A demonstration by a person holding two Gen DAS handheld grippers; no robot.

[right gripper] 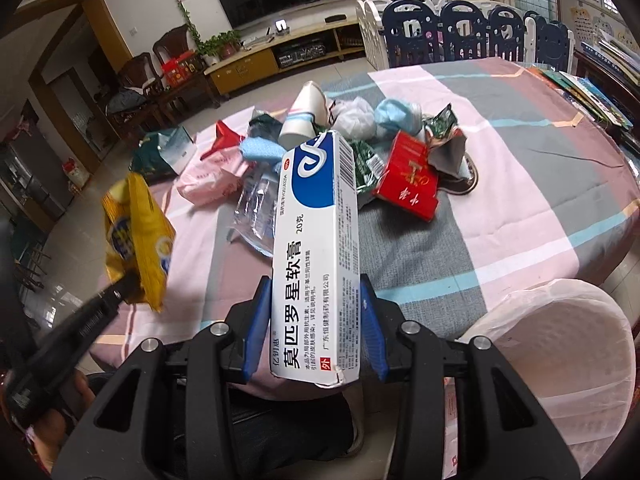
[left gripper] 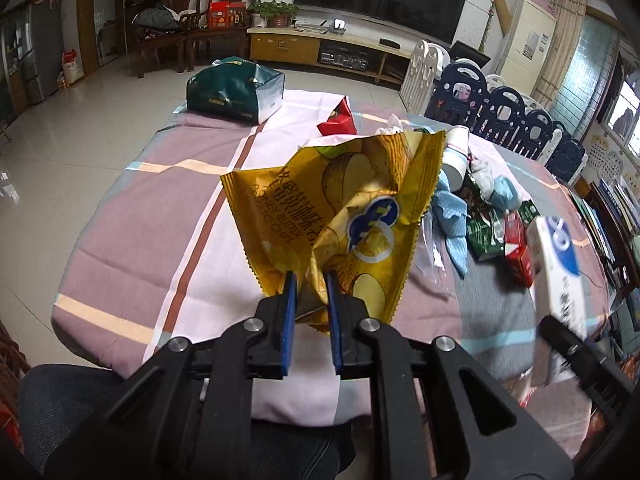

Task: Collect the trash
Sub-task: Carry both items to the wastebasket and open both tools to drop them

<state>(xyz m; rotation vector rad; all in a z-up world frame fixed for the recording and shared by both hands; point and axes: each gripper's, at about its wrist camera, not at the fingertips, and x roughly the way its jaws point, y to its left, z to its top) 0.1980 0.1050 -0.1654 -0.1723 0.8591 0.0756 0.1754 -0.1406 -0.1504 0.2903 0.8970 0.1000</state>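
Your ointment box [right gripper: 316, 256] stands lengthwise in your right hand-held gripper [right gripper: 316, 312], clamped on it, above the counter [right gripper: 500, 184]; the lined bin [right gripper: 560, 344] sits at four o'clock. Your left hand-held gripper [left gripper: 312, 296] pinches the chip bag [left gripper: 344, 216] shut.

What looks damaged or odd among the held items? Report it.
The white ointment box in the right gripper is torn at its near bottom corner. The yellow chip bag in the left gripper is crumpled and ripped open.
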